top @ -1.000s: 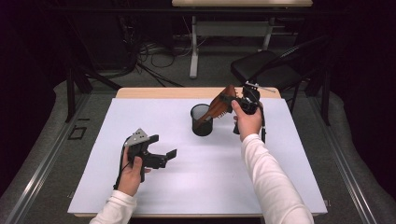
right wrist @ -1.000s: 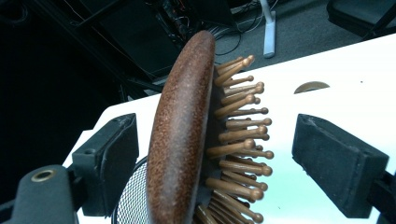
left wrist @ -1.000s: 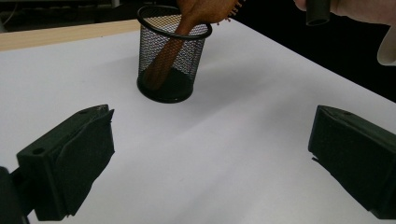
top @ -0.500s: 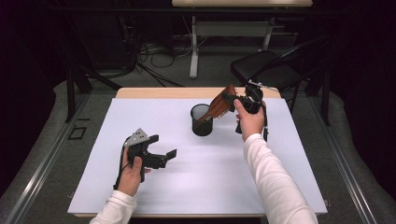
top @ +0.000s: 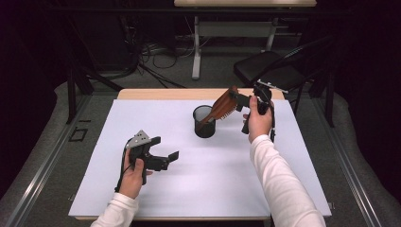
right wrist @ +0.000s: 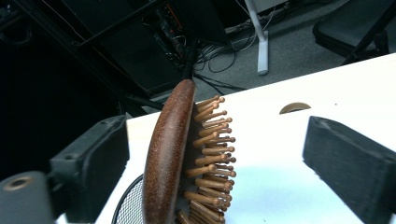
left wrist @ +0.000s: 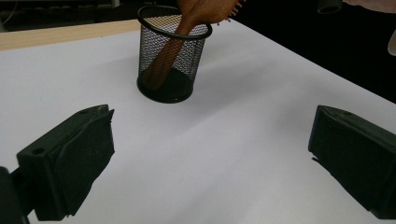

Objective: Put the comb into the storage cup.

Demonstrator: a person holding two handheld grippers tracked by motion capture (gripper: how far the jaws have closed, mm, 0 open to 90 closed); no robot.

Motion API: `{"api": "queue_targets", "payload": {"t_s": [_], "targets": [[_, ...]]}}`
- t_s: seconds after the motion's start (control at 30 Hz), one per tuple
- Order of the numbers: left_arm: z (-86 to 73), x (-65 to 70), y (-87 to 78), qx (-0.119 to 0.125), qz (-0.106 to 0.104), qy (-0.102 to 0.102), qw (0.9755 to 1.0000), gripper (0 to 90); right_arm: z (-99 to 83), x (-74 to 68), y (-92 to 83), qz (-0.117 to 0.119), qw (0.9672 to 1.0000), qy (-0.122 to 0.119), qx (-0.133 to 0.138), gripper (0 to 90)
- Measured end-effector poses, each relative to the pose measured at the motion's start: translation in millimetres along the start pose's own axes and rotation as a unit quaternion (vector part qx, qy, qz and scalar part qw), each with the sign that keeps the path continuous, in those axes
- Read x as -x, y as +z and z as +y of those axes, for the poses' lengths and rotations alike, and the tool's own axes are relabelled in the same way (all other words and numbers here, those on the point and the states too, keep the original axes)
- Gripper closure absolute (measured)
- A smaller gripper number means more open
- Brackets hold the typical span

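Wooden hairbrush [top: 221,106] stands handle-down in the black mesh cup [top: 204,122], near the far middle of the white table [top: 236,179]. We note its long axis leans up and to the right in the high view, the bristled head clear of the rim and tipped toward the right gripper [top: 244,100].

In the right gripper view the brush head [right wrist: 180,158] sits between the two black jaws, which stand wide apart. Neither pad touches the wood: there is open space on both sides, narrower on the smooth back, wider on the bristle side. So we record the right gripper as spread around the head, not clamped on it. Whether the head lies fully level with the pads or slightly beyond them we cannot settle from this angle.

The left gripper [top: 163,160] rests low over the table toward the near left, well apart from the cup [left wrist: 172,53], its jaws also spread and holding nothing; the cup lies ahead of it.

Our judgement: the right hand [top: 259,120] is plainly the nearer one, and any closing there would squeeze across the head's thickness, back against bristles.
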State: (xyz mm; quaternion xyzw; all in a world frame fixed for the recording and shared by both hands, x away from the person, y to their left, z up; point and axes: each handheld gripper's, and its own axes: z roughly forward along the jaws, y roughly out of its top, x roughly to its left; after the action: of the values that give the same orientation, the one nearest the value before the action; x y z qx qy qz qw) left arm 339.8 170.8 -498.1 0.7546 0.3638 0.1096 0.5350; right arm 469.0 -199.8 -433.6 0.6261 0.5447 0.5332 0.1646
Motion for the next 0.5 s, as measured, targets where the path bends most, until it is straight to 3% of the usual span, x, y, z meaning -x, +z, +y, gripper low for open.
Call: {"api": "queue_targets", "payload": {"t_s": [0.17, 0.5], "targets": [[0.0, -0.2, 0.0, 0.000, -0.002, -0.001, 1.0000, 0.4, 3.3, 0.4, -3.5, 0.014, 0.9999, -0.005, -0.002, 0.0], [0.2, -0.5, -0.5, 0.001, 0.000, -0.002, 1.0000, 0.4, 6.7, 1.0, -8.0, -0.001, 0.9997, -0.023, -0.007, 0.0]]}}
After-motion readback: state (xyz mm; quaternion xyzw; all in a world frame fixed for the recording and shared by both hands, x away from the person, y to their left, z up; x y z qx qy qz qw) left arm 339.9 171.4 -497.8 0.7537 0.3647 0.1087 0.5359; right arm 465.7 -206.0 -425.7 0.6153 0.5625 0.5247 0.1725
